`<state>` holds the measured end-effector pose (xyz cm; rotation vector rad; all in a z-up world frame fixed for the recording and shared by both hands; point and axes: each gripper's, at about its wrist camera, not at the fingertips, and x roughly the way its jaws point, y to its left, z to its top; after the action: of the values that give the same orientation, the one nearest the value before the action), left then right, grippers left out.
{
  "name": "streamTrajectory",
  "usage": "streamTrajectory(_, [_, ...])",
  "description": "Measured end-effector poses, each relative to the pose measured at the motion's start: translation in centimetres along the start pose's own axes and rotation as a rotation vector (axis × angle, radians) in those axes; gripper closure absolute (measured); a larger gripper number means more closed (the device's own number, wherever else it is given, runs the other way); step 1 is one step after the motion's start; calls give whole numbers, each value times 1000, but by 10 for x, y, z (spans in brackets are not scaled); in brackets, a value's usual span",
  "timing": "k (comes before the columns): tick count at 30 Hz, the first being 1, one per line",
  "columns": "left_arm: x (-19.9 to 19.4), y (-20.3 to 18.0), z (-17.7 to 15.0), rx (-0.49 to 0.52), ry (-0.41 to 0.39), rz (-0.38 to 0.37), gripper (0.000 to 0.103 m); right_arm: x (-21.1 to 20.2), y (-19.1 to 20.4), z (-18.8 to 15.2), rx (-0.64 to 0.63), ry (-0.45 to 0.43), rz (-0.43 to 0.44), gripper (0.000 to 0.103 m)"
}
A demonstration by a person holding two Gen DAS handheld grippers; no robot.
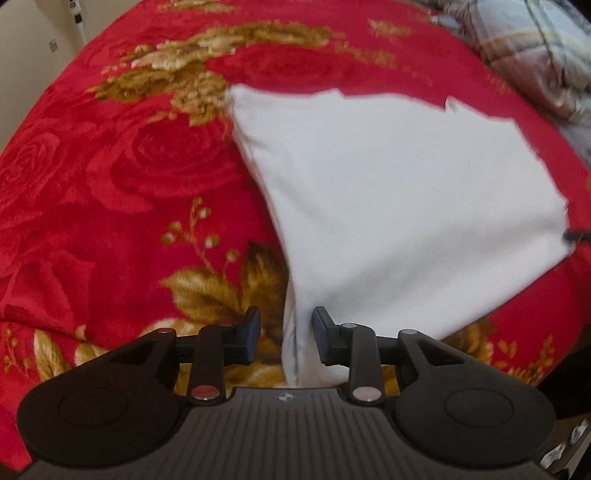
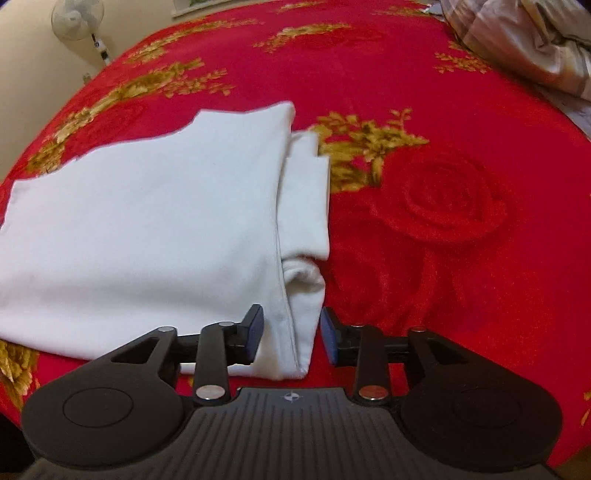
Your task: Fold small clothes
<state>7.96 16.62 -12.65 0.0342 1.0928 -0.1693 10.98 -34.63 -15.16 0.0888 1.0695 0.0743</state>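
Note:
A white folded garment (image 1: 388,192) lies on the red blanket, and its near left corner reaches down between the pads of my left gripper (image 1: 286,314). Those jaws stand apart and do not press the cloth. In the right wrist view the same garment (image 2: 147,221) fills the left half, with a folded sleeve layer (image 2: 304,206) showing along its right edge. Its near right corner sits between the pads of my right gripper (image 2: 291,314), which is open, with a gap of red blanket showing beside the right pad.
The red blanket with gold flowers (image 1: 110,184) (image 2: 443,240) covers the whole bed. A plaid quilt (image 1: 535,55) (image 2: 535,48) is bunched at the far right. A standing fan (image 2: 77,18) stands by the wall beyond the bed's far left edge.

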Motion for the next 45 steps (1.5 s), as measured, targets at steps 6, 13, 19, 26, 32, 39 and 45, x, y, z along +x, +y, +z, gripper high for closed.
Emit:
streamTrajectory(6, [9, -3, 2, -3, 33, 25, 68, -2, -1, 4, 7, -35, -19, 60])
streamTrajectory(13, [10, 9, 4, -48, 19, 17, 62, 6, 5, -2, -56, -9, -81, 57])
streamTrajectory(19, [-18, 26, 11, -145, -115, 29, 59, -22, 7, 1, -51, -171, -80, 55])
streamTrajectory(26, [-35, 39, 17, -222, -179, 66, 58, 5, 13, -8, -109, -51, -135, 52])
streamTrajectory(32, [-56, 55, 17, -282, -271, 144, 52, -15, 19, -8, -74, -182, -138, 50])
streamTrajectory(39, [-81, 72, 16, -379, -377, 162, 51, -35, 51, -20, -128, -359, -143, 49])
streamTrajectory(45, [-90, 80, 14, -411, -426, 205, 38, -40, 63, -23, -101, -412, -120, 49])
